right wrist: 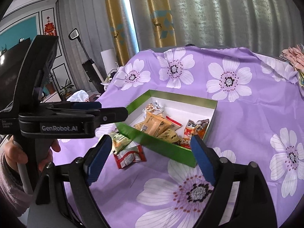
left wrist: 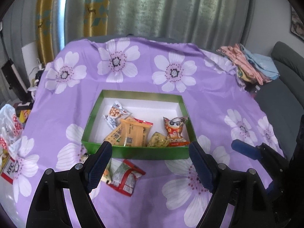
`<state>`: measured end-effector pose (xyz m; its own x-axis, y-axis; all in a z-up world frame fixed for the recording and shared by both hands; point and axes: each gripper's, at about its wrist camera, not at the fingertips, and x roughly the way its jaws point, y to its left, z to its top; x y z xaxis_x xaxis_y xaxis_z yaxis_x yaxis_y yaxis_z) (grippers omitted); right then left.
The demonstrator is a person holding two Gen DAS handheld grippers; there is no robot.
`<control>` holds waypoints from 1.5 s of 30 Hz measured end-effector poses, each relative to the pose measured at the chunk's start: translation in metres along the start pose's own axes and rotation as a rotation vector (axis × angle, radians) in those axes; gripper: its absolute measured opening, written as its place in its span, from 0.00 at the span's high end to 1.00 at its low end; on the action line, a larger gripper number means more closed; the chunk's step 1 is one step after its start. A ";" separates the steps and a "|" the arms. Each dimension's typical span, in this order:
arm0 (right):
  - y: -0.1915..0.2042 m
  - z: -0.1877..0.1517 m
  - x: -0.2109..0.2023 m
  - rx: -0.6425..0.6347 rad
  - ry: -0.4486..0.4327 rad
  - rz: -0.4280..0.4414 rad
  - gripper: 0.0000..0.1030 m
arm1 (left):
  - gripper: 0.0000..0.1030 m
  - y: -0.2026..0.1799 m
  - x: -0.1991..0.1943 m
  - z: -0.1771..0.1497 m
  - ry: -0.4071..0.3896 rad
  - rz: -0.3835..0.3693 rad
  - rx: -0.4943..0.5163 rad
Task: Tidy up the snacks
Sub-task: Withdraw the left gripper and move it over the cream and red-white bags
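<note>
Holding both tools above the near edge of the flower-print table [left wrist: 133, 76], I keep my left gripper [left wrist: 150, 163] and right gripper [right wrist: 150, 157] wide open with nothing between the pads. Most snacks already lie in the green box [left wrist: 133, 152] mid-table, while the red-and-white packet [left wrist: 125, 178] and a pale packet [right wrist: 118, 141] beside it rest on the cloth just outside the box's near wall. These look light, soft and crinkly, likely slippery film, so I judge a pinch across the red packet's flat sealed edge safest, squeezing gently to avoid crushing its contents.
</note>
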<state>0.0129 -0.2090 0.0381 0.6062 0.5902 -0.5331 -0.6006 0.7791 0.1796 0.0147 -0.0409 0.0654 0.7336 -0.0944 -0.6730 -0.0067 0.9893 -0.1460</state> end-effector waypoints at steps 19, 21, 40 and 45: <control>0.011 -0.025 -0.012 0.013 0.030 0.003 0.17 | 0.19 0.069 -0.014 -0.058 0.101 -0.053 -0.195; 0.011 -0.030 -0.007 0.019 0.050 0.007 0.17 | 0.19 0.080 -0.011 -0.068 0.108 -0.046 -0.232; 0.008 -0.070 0.082 0.021 0.252 0.083 0.19 | 0.19 0.097 0.052 -0.116 0.222 -0.205 -0.422; 0.005 -0.062 0.113 0.014 0.275 0.127 0.23 | 0.19 0.103 0.071 -0.109 0.230 -0.222 -0.486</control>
<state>0.0468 -0.1515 -0.0725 0.3618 0.6052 -0.7091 -0.6538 0.7069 0.2698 -0.0075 0.0422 -0.0764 0.5868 -0.3696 -0.7205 -0.2201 0.7835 -0.5811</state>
